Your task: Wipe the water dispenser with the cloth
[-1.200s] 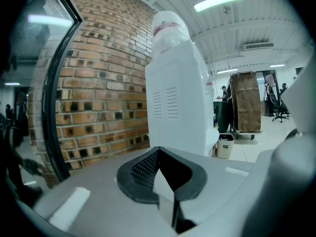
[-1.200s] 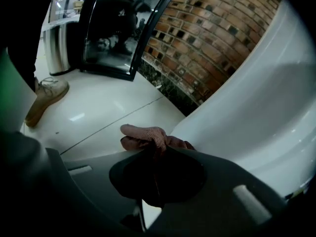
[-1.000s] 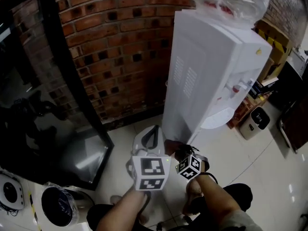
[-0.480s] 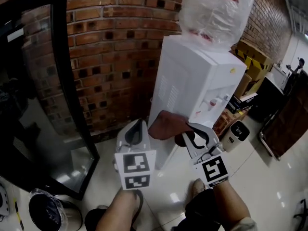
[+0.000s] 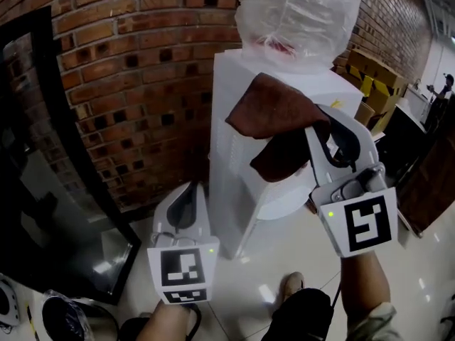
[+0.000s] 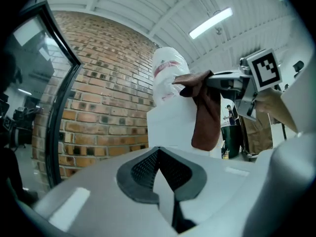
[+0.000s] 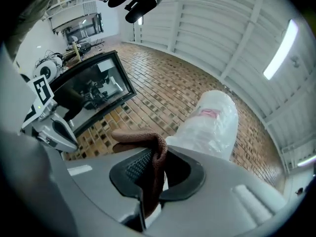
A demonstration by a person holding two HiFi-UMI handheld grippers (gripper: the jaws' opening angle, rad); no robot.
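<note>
The brown cloth [image 5: 274, 116] hangs in the upper centre of the head view, draped in front of the top of the white water dispenser [image 5: 229, 165]. It sits just under the plastic-wrapped bottle [image 5: 298, 13] that stands on the dispenser; whether the cloth touches the casing I cannot tell. The right gripper [image 5: 318, 128], at centre right, has its jaws clamped on a fold of the cloth. The left gripper [image 5: 187, 199], lower and left of centre, is beside the dispenser's lower part, jaws closed on nothing. A brick wall [image 5: 135, 77] stands behind.
</note>
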